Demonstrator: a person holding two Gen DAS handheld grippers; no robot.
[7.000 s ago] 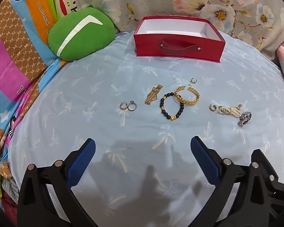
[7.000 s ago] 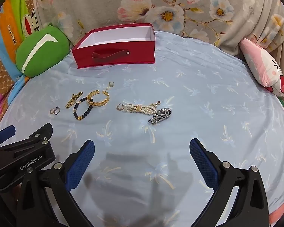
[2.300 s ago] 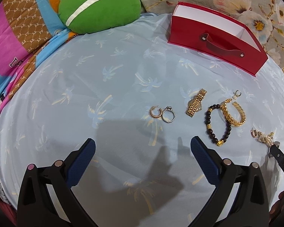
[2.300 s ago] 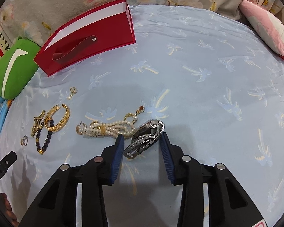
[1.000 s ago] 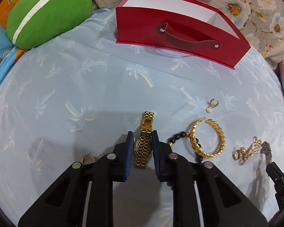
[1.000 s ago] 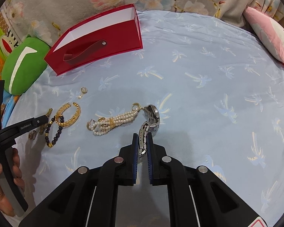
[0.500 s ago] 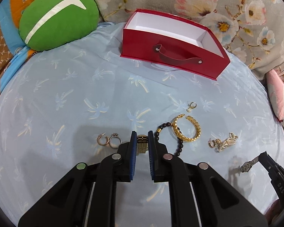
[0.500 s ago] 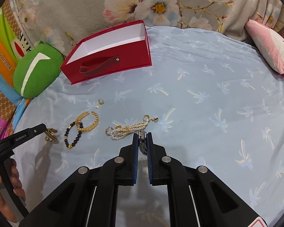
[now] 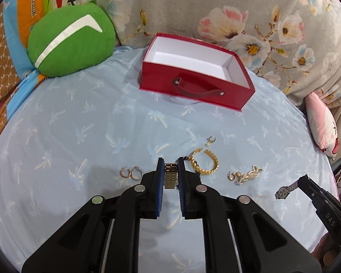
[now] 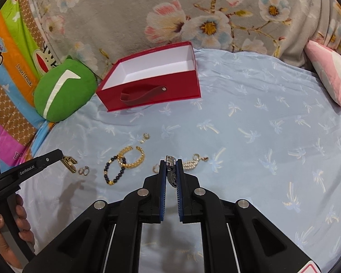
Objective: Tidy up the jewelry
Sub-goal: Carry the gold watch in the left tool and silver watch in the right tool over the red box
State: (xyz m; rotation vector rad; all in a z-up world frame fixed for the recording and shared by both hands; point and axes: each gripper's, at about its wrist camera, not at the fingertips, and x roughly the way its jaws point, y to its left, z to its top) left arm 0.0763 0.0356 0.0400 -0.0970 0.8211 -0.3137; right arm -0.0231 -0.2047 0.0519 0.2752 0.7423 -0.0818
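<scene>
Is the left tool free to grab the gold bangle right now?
Probably not: the left tool is shut on the gold watch. The bangle lies unobstructed beside it, but the watch must go first.

Two metal link watches: one gold watch (image 9: 171, 175), one silver watch (image 10: 171, 169). Three bracelets: gold chain cuff (image 9: 204, 165), dark beaded bracelet (image 10: 114, 170), white pearl bracelet (image 10: 191, 163). Two small rings (image 9: 131, 173), one drop earring (image 9: 210, 140). One red open box (image 9: 193, 80). Two cushions: green round (image 9: 70, 43), pink (image 10: 329, 72).

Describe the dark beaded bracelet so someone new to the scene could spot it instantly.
Start at the red box at the back of the blue bedsheet, then come forward to the jewelry row. The dark beaded bracelet overlaps the gold chain bangle's left edge; it alone has dark round beads with gold accents.
</scene>
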